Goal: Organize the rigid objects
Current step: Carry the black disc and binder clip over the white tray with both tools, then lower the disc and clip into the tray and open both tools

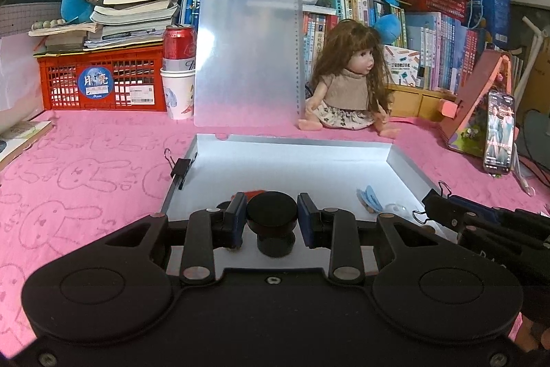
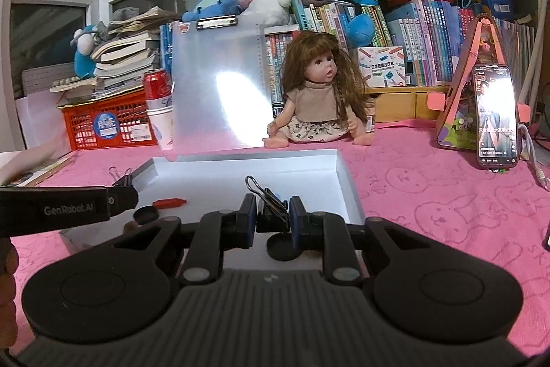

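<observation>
A shallow white tray (image 1: 292,157) (image 2: 247,162) lies on the pink cloth. My left gripper (image 1: 272,212) is shut on a round black cap (image 1: 272,210) and holds it over the tray's near part. My right gripper (image 2: 272,215) is shut on a black binder clip (image 2: 270,207) above the tray's near right part. In the tray lie a red piece (image 2: 170,202), another black cap (image 2: 146,214), a blue clip (image 1: 369,196) and a clear bead (image 1: 395,207). A black binder clip (image 1: 180,167) is clipped on the tray's left wall.
A doll (image 1: 347,81) sits behind the tray next to a leaning clear clipboard (image 1: 247,57). A red crate (image 1: 103,81), a can in paper cups (image 1: 177,71), books and plush toys line the back. A phone (image 2: 495,116) leans on a pink stand at the right.
</observation>
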Demonstrator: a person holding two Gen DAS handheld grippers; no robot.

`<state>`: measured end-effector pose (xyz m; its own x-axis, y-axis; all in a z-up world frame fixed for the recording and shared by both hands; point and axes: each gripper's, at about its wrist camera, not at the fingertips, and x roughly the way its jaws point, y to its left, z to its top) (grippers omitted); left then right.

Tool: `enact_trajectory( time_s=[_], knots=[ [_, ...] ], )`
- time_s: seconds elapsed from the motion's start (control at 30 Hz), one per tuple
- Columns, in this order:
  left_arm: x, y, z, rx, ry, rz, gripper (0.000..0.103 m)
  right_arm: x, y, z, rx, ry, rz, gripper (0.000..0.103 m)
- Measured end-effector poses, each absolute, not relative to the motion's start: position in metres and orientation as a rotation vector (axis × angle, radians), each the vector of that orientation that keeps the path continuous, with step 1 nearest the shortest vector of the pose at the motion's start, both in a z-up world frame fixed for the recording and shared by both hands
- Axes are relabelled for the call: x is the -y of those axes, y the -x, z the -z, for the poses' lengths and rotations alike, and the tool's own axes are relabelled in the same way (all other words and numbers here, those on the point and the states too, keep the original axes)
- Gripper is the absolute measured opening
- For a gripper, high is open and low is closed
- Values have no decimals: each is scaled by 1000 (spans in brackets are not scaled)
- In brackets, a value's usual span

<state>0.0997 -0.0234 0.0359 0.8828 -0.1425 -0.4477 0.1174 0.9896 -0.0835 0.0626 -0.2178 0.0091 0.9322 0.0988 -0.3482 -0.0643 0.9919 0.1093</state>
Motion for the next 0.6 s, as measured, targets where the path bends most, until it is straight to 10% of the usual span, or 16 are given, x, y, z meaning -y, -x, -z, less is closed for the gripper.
enact_trajectory(
  time_s=[0.6],
  knots=[
    [23,-183,-45,-577,77,126,30,234,-127,-16,-416,-96,-57,25]
  ],
)
